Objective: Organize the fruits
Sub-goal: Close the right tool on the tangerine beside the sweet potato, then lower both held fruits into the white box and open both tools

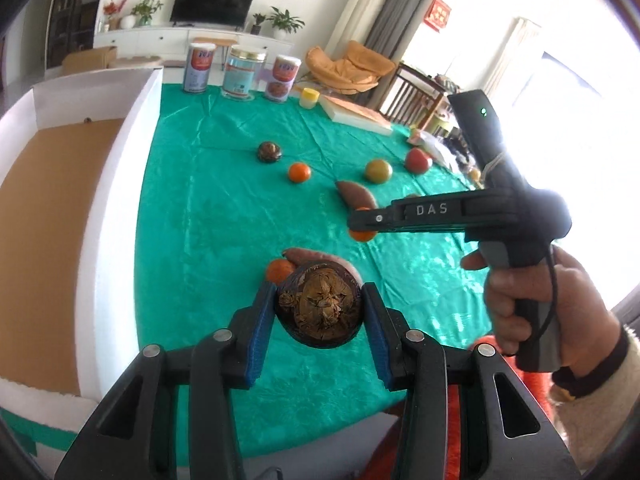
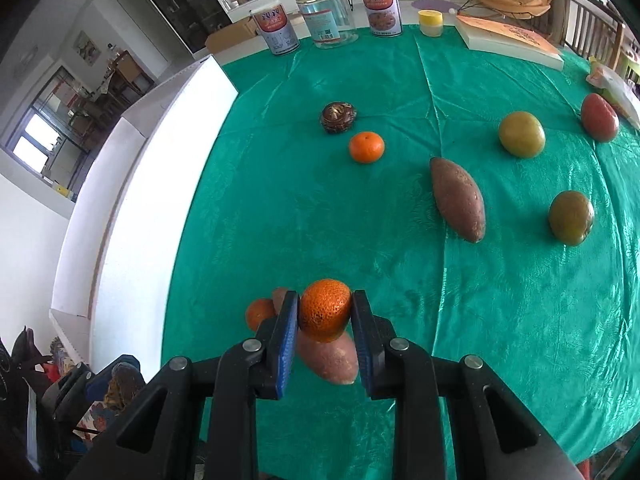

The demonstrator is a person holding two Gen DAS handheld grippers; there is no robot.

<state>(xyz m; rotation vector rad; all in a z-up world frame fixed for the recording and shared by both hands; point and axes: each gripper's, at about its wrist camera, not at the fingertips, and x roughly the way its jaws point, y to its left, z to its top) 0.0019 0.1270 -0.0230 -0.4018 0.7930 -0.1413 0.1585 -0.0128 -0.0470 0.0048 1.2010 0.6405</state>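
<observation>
We've got the left gripper [image 1: 319, 312] clamped on a dark mangosteen [image 1: 319, 307], lifted over the near table edge. Right gripper [image 2: 325, 316] pinches a tangerine [image 2: 325, 309]. White box [image 1: 132, 184] lies left, nearer our left hand, so it probably goes first.

At the far edge of my green-covered surface [image 2: 280, 208] stand two printed cans [image 2: 276, 32], a clear jar [image 2: 326, 16], a small yellow-lidded pot [image 2: 431, 23] and a flat book [image 2: 512, 42].
</observation>
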